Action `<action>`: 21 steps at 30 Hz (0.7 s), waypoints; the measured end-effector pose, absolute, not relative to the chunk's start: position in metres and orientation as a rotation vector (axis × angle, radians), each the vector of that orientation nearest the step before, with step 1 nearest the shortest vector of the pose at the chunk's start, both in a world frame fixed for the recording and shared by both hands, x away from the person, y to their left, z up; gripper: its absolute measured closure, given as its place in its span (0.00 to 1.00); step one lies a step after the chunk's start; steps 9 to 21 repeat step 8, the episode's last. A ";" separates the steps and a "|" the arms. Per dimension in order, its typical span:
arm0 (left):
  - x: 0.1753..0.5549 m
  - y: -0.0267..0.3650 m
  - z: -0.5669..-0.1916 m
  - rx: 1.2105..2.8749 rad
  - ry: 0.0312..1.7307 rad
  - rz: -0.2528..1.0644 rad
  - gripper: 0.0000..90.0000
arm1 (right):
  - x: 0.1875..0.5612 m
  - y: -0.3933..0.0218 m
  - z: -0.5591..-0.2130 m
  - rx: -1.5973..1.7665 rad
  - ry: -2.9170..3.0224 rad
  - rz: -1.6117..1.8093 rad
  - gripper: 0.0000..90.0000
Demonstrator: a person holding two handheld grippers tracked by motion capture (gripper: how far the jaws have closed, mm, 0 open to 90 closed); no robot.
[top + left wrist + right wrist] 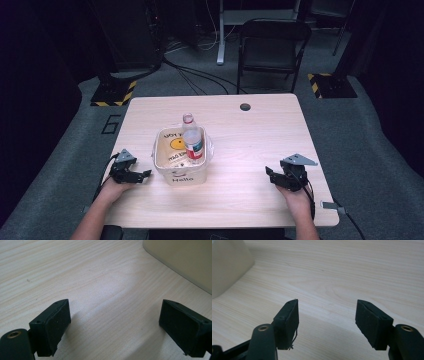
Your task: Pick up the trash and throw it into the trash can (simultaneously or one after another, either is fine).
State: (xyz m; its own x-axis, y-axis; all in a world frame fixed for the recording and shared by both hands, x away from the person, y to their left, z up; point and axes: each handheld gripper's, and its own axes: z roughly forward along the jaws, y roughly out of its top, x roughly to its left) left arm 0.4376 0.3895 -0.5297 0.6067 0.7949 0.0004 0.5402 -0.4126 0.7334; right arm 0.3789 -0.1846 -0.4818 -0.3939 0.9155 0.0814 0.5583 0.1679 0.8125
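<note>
So the left tongs (pixel 145 173) sit low on the tabletop (pixel 250 150), released, nothing between the jaws, pointing at the cream tub (pixel 182 176) just beside them. In the left gripper view the tub's wall (pixel 185 260) fills the upper right corner, near but not touching.

The tub is in the middle of the tabletop, a bit toward the person's side, with a clear plastic bottle (pixel 192 140) standing in it, leaning slightly, red cap sticking out over the rim. There's also some crinkly clear plastic around the rim, can't tell exactly what it is.

The right tongs (pixel 269 174) are well apart from the tub, also released and empty, jaws standing partway apart over bare wood.

What I'd worry about: the bottle looks light and top-heavy, so if the left tongs bump or drag the tub, the bottle probably tips or rolls out. If either tongs go for the bottle neck from an angle, the smooth plastic could slip. And a one-sided pinch on the tub rim might just tilt the whole tub over.
</note>
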 end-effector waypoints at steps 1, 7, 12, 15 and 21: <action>0.438 0.389 -0.530 2.116 1.047 0.459 0.11 | 0.380 -0.186 -0.485 1.409 2.015 1.100 0.38; 0.438 0.390 -0.530 2.120 1.048 0.457 0.11 | 0.384 -0.197 -0.496 1.508 1.970 1.061 0.29; 0.438 0.390 -0.529 2.125 1.048 0.453 0.11 | 0.385 -0.199 -0.497 1.527 1.951 1.054 0.27; 0.438 0.390 -0.529 2.125 1.048 0.453 0.11 | 0.385 -0.199 -0.497 1.527 1.951 1.054 0.27; 0.438 0.390 -0.529 2.125 1.048 0.453 0.11 | 0.385 -0.199 -0.497 1.527 1.951 1.054 0.27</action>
